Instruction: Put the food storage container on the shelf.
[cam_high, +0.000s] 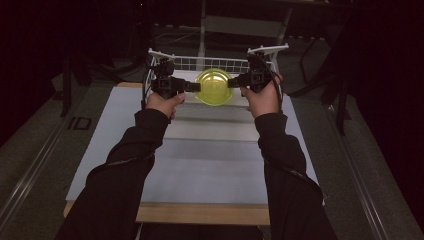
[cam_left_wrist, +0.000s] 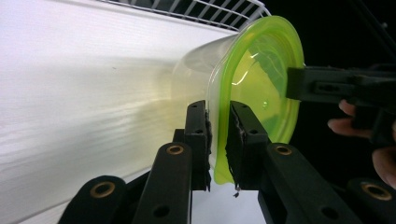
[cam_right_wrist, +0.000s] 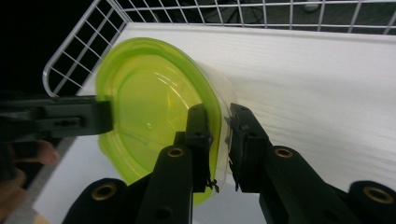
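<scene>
A clear round container with a yellow-green lid (cam_high: 214, 86) sits at the near side of a white wire basket (cam_high: 215, 63) at the table's far end. My left gripper (cam_high: 199, 86) comes in level from the left and my right gripper (cam_high: 230, 82) from the right, each at the lid's edge. In the left gripper view the jaws (cam_left_wrist: 218, 109) are closed over the lid's rim (cam_left_wrist: 261, 70), one on each face. The right gripper view has its jaws (cam_right_wrist: 218, 112) clamped the same way on the opposite rim of the lid (cam_right_wrist: 144, 102). The container's clear wall stands against the white surface.
The basket's wire walls (cam_right_wrist: 74, 51) rise close behind and beside the container. The white tabletop (cam_high: 200, 165) stretches toward the person, with a wooden front edge. Dark floor and rails flank the table on both sides.
</scene>
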